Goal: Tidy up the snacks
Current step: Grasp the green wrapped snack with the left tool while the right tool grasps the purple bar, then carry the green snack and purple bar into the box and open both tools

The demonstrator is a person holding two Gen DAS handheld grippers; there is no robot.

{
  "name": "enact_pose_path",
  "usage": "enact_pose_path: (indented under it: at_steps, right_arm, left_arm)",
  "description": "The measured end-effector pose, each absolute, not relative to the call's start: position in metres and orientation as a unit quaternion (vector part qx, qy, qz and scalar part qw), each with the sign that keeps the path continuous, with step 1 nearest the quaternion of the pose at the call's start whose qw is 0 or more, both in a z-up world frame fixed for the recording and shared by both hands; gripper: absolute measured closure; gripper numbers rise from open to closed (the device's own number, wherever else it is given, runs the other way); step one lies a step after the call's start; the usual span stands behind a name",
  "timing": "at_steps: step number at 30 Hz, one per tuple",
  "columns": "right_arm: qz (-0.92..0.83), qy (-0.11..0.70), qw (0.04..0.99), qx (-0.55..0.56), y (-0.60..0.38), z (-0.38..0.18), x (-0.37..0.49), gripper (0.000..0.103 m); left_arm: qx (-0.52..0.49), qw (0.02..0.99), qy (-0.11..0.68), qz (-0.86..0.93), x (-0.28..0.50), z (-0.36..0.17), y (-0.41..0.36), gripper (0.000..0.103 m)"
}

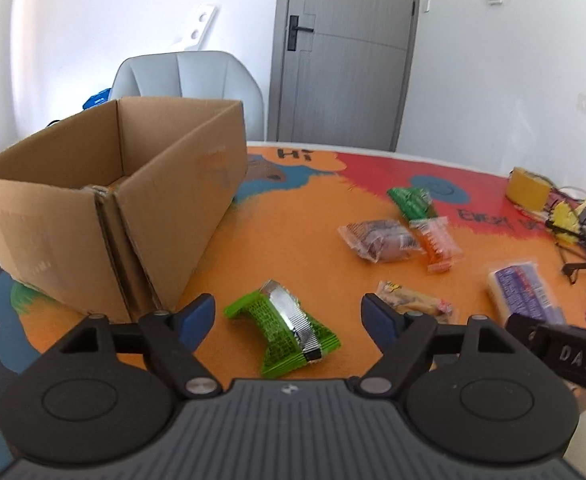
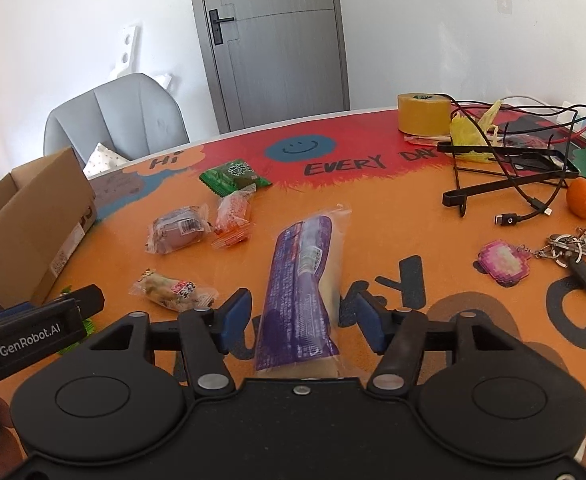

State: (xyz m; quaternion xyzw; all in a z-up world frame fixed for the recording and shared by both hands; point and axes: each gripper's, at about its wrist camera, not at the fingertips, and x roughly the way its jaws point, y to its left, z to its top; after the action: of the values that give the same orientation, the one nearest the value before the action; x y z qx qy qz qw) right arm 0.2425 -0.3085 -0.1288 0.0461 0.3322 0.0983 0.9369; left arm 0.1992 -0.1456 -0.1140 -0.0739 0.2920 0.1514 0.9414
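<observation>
My left gripper (image 1: 289, 320) is open above a green snack packet with a silver band (image 1: 285, 330), which lies on the table between its fingers. An open cardboard box (image 1: 105, 200) stands to its left. My right gripper (image 2: 303, 320) is open, its fingers on either side of a long purple packet (image 2: 303, 280) that lies flat. More snacks lie beyond: a brown bun packet (image 2: 177, 232), an orange packet (image 2: 233, 218), a green packet (image 2: 235, 176) and a beige snack packet (image 2: 171, 290). The purple packet also shows in the left wrist view (image 1: 525, 292).
A colourful round table (image 2: 373, 216) carries a yellow tape roll (image 2: 423, 114), cables and a black stand (image 2: 513, 172), an orange fruit (image 2: 583, 198), a pink charm with keys (image 2: 505, 262). A grey chair (image 1: 189, 76) and a grey door (image 1: 341, 52) stand behind.
</observation>
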Motion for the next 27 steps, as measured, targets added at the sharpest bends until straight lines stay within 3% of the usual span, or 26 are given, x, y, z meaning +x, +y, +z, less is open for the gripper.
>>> enact_pose_path:
  at_steps: [5,7,10,13,27]
  right_arm:
    - [0.093,0.332,0.938,0.042,-0.308,-0.130,0.245,0.044]
    - [0.092,0.334,0.937,0.038,-0.306,-0.131,0.246,0.044]
    - [0.096,0.336,0.936,0.032,-0.302,-0.133,0.244,0.049]
    - [0.099,0.340,0.935,0.028,-0.299,-0.134,0.242,0.065]
    - [0.075,0.326,0.941,0.050,-0.306,-0.124,0.219,0.072]
  left_arm:
    - [-0.079,0.936,0.310,0.148,0.206,-0.125,-0.144,0.038]
    - [-0.075,0.937,0.306,0.153,0.206,-0.125,-0.143,0.058]
    - [-0.082,0.938,0.305,0.144,0.206,-0.124,-0.140,0.074]
    - [-0.088,0.938,0.305,0.138,0.202,-0.121,-0.136,0.076]
    - [-0.091,0.953,0.272,0.096,0.172,-0.098,-0.130,0.077]
